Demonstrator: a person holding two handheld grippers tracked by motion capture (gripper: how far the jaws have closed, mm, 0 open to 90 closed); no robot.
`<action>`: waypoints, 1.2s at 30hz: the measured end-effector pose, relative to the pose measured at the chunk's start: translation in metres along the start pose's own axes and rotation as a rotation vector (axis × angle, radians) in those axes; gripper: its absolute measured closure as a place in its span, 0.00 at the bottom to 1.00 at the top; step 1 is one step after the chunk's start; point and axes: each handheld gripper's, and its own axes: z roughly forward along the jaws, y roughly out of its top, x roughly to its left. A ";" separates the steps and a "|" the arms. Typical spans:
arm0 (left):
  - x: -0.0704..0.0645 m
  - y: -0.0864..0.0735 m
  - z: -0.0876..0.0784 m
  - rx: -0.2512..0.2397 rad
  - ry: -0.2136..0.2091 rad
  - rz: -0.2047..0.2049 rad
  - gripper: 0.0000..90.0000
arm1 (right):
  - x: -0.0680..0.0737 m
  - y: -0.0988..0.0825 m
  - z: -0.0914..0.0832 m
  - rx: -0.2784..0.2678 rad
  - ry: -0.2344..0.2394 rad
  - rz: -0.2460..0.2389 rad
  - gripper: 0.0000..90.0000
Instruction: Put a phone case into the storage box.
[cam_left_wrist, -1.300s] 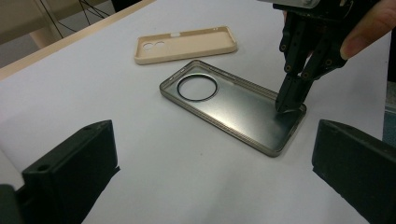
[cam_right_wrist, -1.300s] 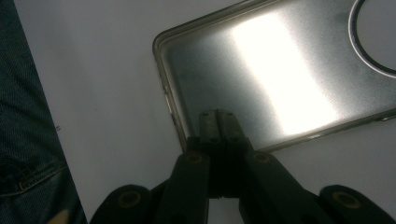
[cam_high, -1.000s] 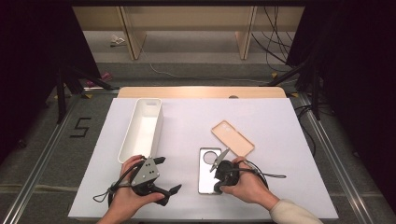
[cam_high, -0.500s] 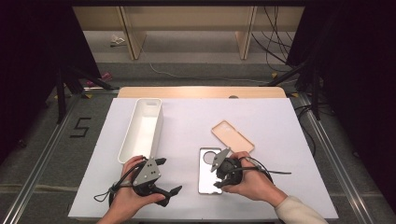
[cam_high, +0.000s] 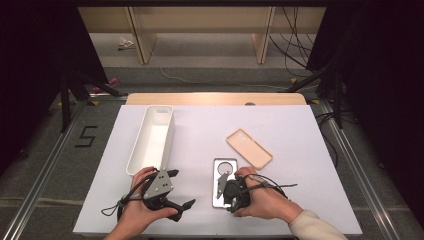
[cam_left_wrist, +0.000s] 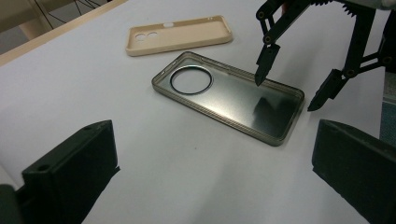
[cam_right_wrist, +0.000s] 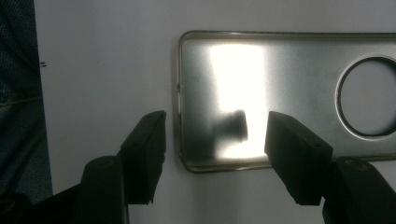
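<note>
Though seemingly apart, beige case (cam_high: 249, 148) beside grey case (cam_high: 223, 182).

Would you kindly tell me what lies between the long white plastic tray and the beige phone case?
Only bare white table lies between the long white plastic tray and the beige phone case, as the high view shows.

On the white table (cam_left_wrist: 196, 163) a smoky clear phone case (cam_left_wrist: 229, 95) lies open side up, with a beige phone case (cam_left_wrist: 180, 35) just beyond it. The right tongs (cam_left_wrist: 289, 86) hover parted over its near end, jaws just opening, nothing between them. The left tongs' (cam_left_wrist: 215, 182) own jaws stand wide apart.
</note>
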 end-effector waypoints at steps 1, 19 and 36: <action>0.000 0.000 0.000 0.000 0.000 0.000 0.00 | 0.000 0.003 0.001 0.006 -0.004 -0.010 0.44; 0.000 0.000 0.000 -0.004 -0.002 -0.002 0.00 | 0.013 -0.017 -0.014 -0.098 -0.163 0.054 0.38; 0.000 0.000 0.000 -0.005 -0.003 -0.002 0.00 | 0.023 0.003 0.007 -0.009 -0.119 -0.029 0.41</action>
